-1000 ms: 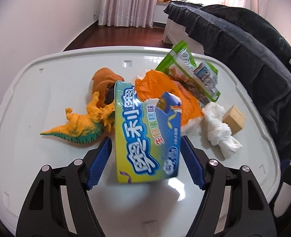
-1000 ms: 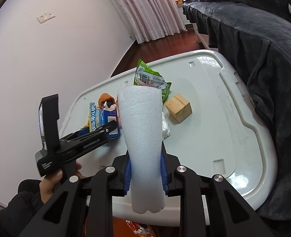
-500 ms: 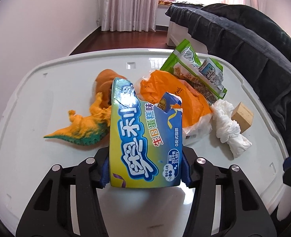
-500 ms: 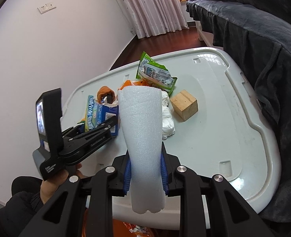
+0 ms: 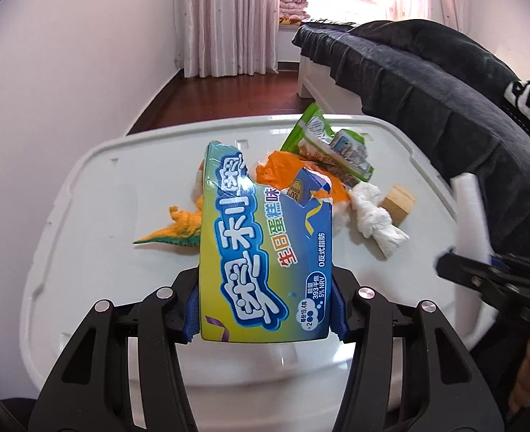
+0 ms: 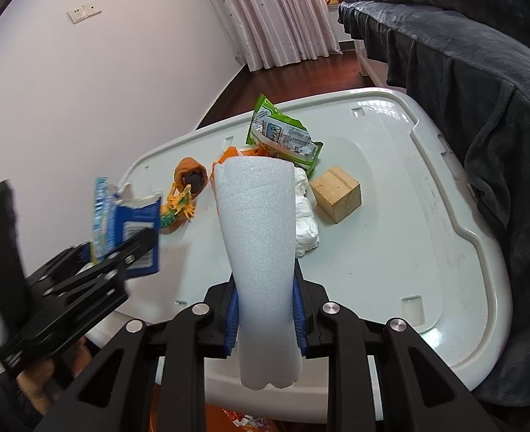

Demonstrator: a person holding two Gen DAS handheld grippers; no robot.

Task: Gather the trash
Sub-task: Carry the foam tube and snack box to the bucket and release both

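My left gripper (image 5: 265,309) is shut on a torn blue and yellow snack box (image 5: 261,252), which hangs above the near edge of the white lid (image 5: 95,216); the same box (image 6: 121,212) shows at the left of the right wrist view. My right gripper (image 6: 265,320) is shut on a white foam sheet (image 6: 261,237) rolled into a tube, held upright over the lid's front edge (image 6: 445,288). On the lid lie a green wrapper (image 5: 329,147), an orange plastic bag (image 5: 279,169) and a crumpled white tissue (image 5: 376,219).
A toy dinosaur (image 5: 178,230) and a wooden block (image 5: 398,201) also sit on the lid, with an orange cloth piece (image 6: 193,176) behind the dinosaur. A dark blanket over a bed (image 6: 481,72) flanks the right side. Orange trash (image 6: 239,417) shows below the lid's front edge.
The left jaws closed onto the snack box, then lifted it up and back toward the lid's near edge. The right gripper with the foam roll has hardly moved.
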